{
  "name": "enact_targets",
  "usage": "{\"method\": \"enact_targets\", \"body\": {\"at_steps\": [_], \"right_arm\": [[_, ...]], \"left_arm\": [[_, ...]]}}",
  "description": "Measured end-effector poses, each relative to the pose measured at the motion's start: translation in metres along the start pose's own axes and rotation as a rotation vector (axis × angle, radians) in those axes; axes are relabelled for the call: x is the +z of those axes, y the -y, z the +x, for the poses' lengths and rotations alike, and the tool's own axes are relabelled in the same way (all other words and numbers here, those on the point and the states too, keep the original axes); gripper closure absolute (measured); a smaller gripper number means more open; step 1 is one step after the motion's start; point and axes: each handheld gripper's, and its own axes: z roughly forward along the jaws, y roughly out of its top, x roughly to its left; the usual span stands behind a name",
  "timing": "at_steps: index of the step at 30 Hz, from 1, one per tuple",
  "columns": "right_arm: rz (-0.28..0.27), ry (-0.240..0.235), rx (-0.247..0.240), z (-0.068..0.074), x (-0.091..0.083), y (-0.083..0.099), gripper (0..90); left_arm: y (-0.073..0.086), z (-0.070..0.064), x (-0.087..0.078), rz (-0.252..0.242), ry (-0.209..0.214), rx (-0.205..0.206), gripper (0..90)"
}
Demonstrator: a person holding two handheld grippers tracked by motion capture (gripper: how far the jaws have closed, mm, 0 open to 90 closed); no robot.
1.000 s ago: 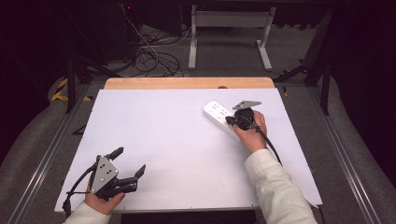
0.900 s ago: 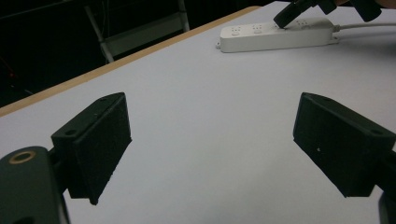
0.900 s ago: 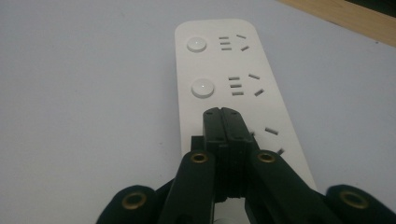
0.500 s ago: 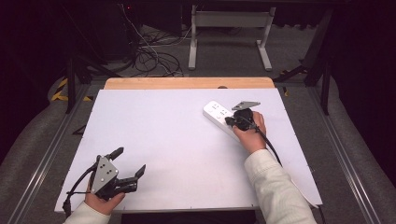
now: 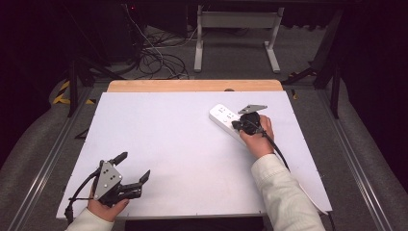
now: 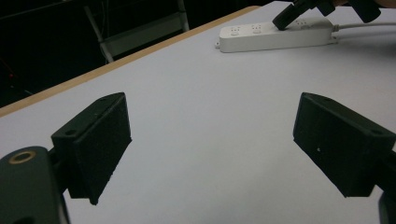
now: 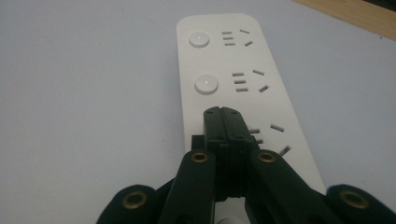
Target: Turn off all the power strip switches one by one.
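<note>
The right tool [image 7: 223, 114] is closed with nothing held and pressed down on the strip [image 5: 226, 120] at the counter's [image 5: 168, 144] right side, probably to push a switch, while the left tool [image 5: 132, 171] is kept wide open and empty.

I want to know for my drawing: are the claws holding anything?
Nothing is held. The right gripper is shut, pressing its tips on the power strip. The left gripper is open.
</note>
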Motion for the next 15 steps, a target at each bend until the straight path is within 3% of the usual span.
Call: {"method": "enact_targets", "body": {"at_steps": [15], "right_arm": [[0.008,0.014,0.010,0.0021,-0.0001,-0.0002,90.0]], "left_arm": [[-0.0002,0.0000,-0.0004,-0.003,-0.001,0.001,11.8]]}}
